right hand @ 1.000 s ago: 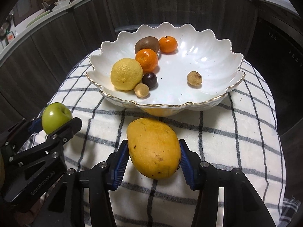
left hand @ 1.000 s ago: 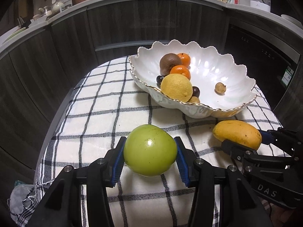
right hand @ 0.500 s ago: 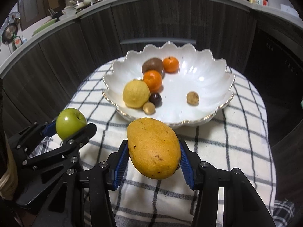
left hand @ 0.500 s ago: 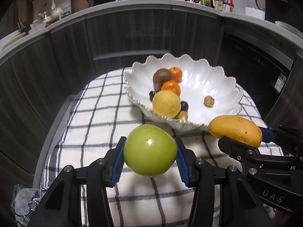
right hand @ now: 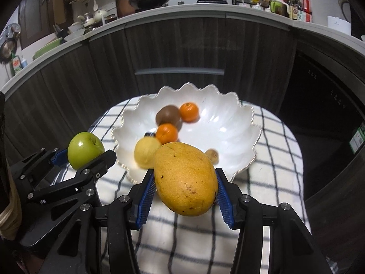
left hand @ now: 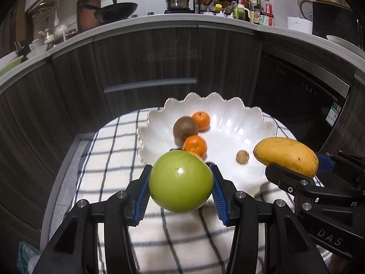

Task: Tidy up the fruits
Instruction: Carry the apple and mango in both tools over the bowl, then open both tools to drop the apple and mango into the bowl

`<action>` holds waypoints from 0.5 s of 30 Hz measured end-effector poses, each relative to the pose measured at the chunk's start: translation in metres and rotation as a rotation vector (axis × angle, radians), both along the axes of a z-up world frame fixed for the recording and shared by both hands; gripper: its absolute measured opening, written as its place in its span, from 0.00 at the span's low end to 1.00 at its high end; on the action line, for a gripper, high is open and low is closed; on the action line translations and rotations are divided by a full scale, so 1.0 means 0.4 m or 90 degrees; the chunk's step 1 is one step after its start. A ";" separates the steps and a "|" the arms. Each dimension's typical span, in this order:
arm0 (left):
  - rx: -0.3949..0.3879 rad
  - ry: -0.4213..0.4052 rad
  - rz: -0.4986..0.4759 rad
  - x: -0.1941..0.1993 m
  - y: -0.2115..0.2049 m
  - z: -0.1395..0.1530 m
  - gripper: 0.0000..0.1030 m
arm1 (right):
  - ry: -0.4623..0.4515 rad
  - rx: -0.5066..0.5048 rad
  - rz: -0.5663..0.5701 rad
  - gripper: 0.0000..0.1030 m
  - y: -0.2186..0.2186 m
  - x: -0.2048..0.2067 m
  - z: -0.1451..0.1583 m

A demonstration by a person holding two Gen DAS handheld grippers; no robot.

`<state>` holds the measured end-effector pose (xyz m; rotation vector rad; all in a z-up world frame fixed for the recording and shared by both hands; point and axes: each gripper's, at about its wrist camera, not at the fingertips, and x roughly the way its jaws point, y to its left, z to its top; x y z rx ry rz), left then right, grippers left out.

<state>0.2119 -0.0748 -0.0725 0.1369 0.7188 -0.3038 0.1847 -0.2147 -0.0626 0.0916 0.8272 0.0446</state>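
Fruit is aloft in both views, short of the bowl. From the left wrist, the left gripper (left hand: 181, 186) is clamped on a round green apple (left hand: 181, 181), carried above the checked white cloth (left hand: 109, 159) just before the scalloped white ceramic bowl (left hand: 230, 123). Best to carry it over the near rim and lower it into the bare right half before letting go, since the apple could knock the small fruits. The apple hides the bowl's near rim and a yellow fruit behind it.

From the right wrist, the right gripper (right hand: 183, 190) is clamped on an oval yellow-orange mango (right hand: 185, 179), likewise held over the cloth near the rim. Motion blur smears the bowl's contents; a small dark fruit is barely discernible, and the tabletop under the cloth is unseen.
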 end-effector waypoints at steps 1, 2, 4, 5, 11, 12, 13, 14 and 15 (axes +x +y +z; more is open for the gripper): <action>-0.001 -0.003 -0.002 0.011 -0.005 0.003 0.47 | -0.003 -0.001 -0.003 0.50 -0.004 0.006 0.003; -0.002 -0.004 -0.003 0.023 -0.010 0.006 0.47 | -0.005 -0.001 -0.006 0.50 -0.009 0.015 0.006; -0.004 -0.004 -0.005 0.046 -0.019 0.008 0.47 | -0.008 -0.003 -0.014 0.50 -0.019 0.037 0.007; -0.004 -0.004 -0.007 0.055 -0.023 0.010 0.47 | -0.008 -0.004 -0.018 0.50 -0.025 0.047 0.006; 0.001 -0.006 -0.016 0.141 -0.052 0.002 0.47 | 0.000 -0.006 -0.042 0.50 -0.058 0.120 -0.016; 0.003 -0.006 -0.017 0.155 -0.057 -0.001 0.47 | 0.002 -0.004 -0.047 0.50 -0.064 0.134 -0.022; 0.005 -0.007 -0.018 0.167 -0.060 -0.004 0.47 | 0.003 -0.003 -0.050 0.50 -0.069 0.142 -0.026; 0.007 -0.006 -0.019 0.180 -0.064 -0.007 0.47 | 0.005 -0.004 -0.053 0.50 -0.073 0.154 -0.032; 0.007 -0.005 -0.020 0.193 -0.068 -0.012 0.47 | 0.007 -0.005 -0.056 0.50 -0.074 0.163 -0.037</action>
